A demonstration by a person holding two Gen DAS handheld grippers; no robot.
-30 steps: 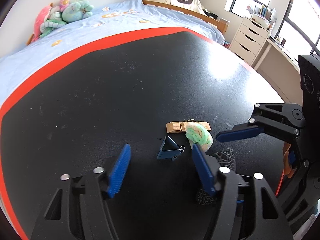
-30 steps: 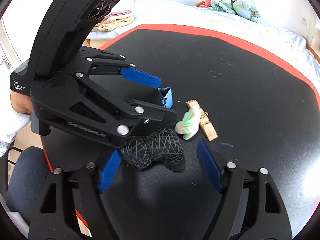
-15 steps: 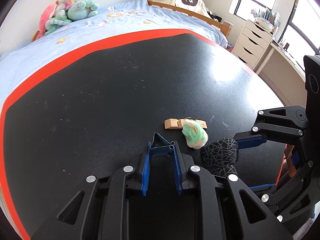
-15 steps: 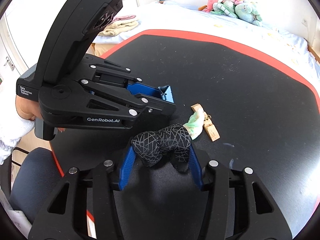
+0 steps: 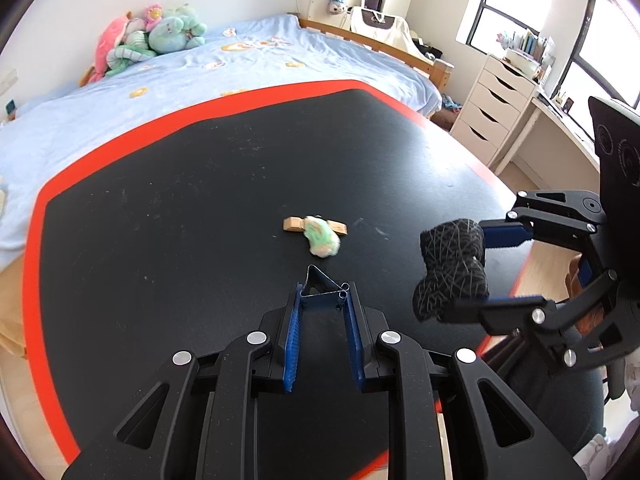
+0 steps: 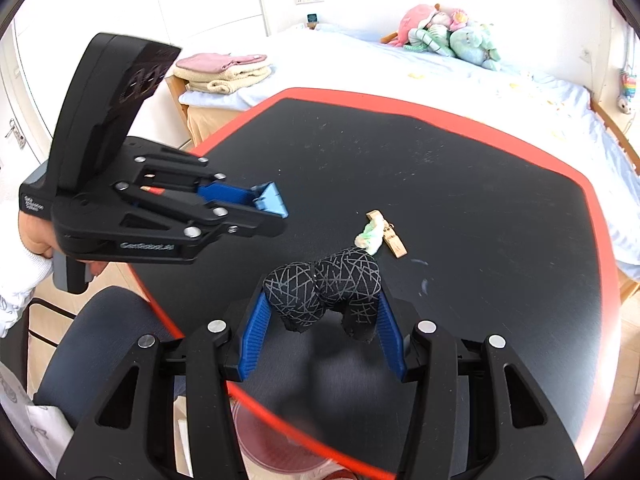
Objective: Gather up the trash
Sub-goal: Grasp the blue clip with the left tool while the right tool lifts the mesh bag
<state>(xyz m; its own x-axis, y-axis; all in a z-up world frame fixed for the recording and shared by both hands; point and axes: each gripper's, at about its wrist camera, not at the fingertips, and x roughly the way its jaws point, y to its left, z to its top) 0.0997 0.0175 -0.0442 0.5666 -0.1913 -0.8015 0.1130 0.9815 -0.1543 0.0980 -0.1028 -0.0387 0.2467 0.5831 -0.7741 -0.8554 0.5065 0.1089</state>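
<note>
My left gripper [image 5: 323, 300] is shut on a blue binder clip [image 5: 322, 292] and holds it above the black table [image 5: 180, 208]; the clip also shows in the right wrist view [image 6: 270, 202]. My right gripper [image 6: 320, 312] is shut on a black patterned cloth wad [image 6: 324, 288], lifted near the table's front edge; the wad also shows in the left wrist view [image 5: 452, 264]. A green-white crumpled wad [image 5: 321, 237] lies on the table against a wooden clothespin [image 5: 294, 224].
The table has a red border [image 5: 32, 280]. A bed [image 5: 160, 92] with plush toys [image 5: 148, 44] lies beyond it. White drawers [image 5: 492, 108] stand at the right. A chair seat [image 6: 96, 348] and a reddish bin [image 6: 280, 440] sit below the table's edge.
Both grippers closed on their objects, the left on the binder clip and the right on the black wad, and lifted them up and back from the table.
</note>
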